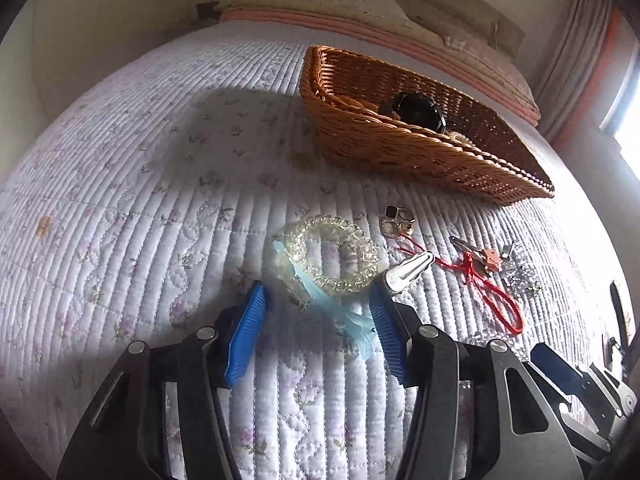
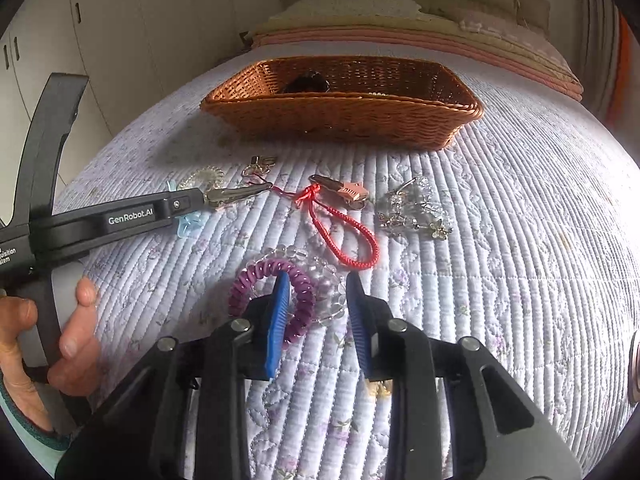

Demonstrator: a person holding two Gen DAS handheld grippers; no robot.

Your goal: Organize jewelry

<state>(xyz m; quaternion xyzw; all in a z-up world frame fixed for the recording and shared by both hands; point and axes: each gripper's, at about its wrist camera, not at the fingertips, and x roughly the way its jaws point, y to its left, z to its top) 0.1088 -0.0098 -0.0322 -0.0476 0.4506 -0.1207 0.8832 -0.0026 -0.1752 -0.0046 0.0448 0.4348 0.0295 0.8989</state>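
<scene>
A quilted bedspread (image 2: 500,240) carries a wicker basket (image 2: 344,120) toward its far edge, with a dark round item (image 1: 416,112) inside it. The left gripper (image 1: 318,332), seen from the right wrist with the person's left hand (image 2: 60,340) wrapped round its handle, reaches level over the bedspread with jaws spread, empty, astride a blue tassel (image 1: 340,312) below a clear coil bracelet (image 1: 336,256). The right gripper (image 2: 318,320) hovers released above a purple coil hair tie (image 2: 300,280) and clear bead bracelet (image 2: 332,280), nearer than the red cord (image 2: 344,236) and silver clip (image 2: 236,194).
</scene>
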